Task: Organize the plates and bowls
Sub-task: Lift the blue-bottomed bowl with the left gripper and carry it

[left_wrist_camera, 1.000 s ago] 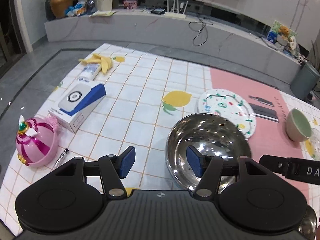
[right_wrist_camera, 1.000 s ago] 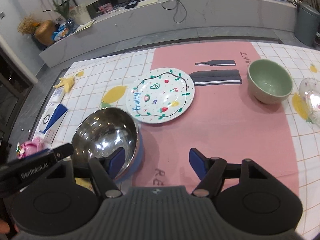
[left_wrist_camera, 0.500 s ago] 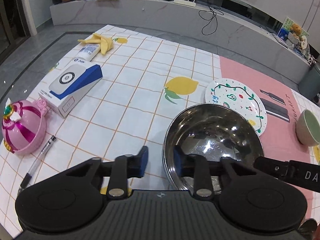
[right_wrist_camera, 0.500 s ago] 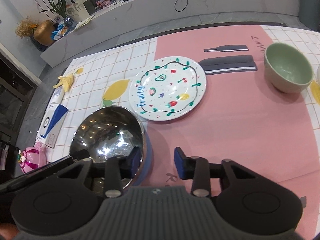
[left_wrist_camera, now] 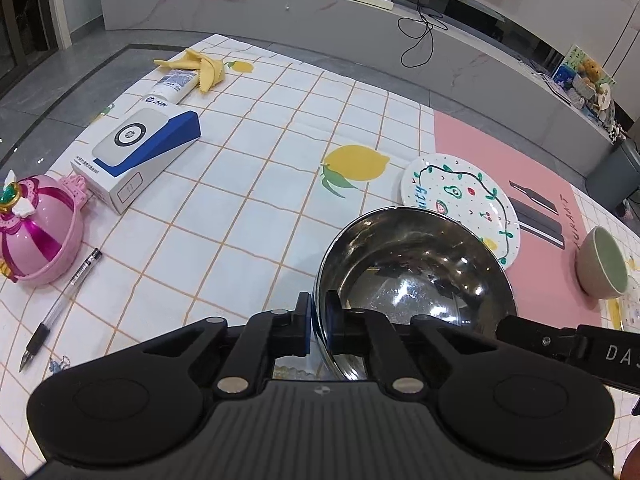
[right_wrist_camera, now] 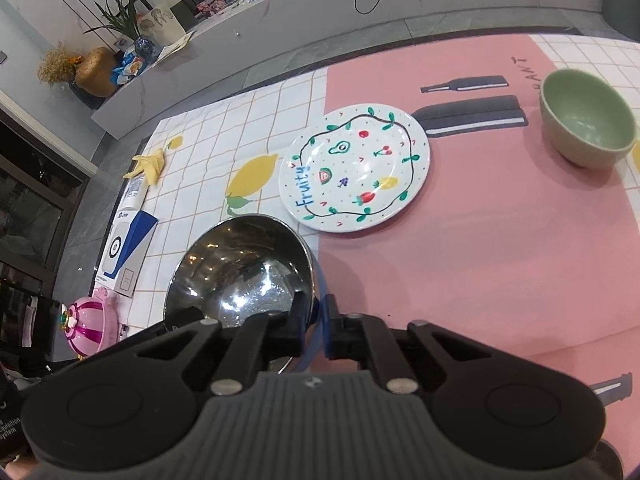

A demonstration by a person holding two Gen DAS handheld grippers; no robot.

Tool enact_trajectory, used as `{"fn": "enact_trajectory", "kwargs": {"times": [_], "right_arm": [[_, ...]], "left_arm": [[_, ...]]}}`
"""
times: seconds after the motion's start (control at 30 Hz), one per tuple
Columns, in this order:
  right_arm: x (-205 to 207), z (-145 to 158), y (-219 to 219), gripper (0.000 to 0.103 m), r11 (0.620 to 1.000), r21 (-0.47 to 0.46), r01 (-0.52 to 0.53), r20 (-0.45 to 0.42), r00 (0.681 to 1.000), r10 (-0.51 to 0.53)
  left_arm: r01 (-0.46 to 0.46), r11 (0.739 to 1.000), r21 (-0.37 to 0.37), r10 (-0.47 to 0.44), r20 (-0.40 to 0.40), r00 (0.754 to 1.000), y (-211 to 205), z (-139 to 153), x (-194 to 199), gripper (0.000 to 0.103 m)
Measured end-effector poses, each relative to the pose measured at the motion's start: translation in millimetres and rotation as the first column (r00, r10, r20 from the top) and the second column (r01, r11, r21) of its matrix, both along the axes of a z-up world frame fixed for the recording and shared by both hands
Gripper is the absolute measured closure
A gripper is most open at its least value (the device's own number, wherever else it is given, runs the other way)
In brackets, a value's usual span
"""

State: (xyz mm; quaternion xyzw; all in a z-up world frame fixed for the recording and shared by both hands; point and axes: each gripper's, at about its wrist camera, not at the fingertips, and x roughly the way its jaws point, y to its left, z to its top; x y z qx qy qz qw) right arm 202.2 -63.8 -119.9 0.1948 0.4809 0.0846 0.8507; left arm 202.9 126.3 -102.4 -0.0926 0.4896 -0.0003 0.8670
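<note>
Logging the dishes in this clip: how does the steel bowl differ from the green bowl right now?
The steel bowl is shiny, mirror-like metal; the green bowl is matte, with a beige outside. The steel bowl looks wider and shallower, the green bowl smaller and deeper. The steel bowl is pinched at its rim by the left tongs and right tongs; the green bowl stands untouched on the pink mat. Both are open side up and empty.

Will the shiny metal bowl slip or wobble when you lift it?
Probably a bit slippery: the metal bowl looks polished. The left gripper and right gripper each pinch only its thin rim, so it might wobble. Being thin steel, it's likely stiff and light.
</note>
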Motion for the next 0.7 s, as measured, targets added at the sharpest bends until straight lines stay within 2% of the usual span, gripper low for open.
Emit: {"fn": "enact_trajectory", "kwargs": {"times": [0.3,0.7], "right_arm": [[-28,30,-15,0.099,1.000,0.013,-0.008,0.071,0.997,0.007],[-102,81,-65,0.099,0.998,0.059,0.014,0.174,0.984,-0.025]], "left_arm": [[-0.005,1.000,0.007,0.004,0.059,0.998,-15,46,-26,0.095],[0.017,1.000,-0.009,-0.015,0.174,0.985,-57,104,-89,0.094]]}}
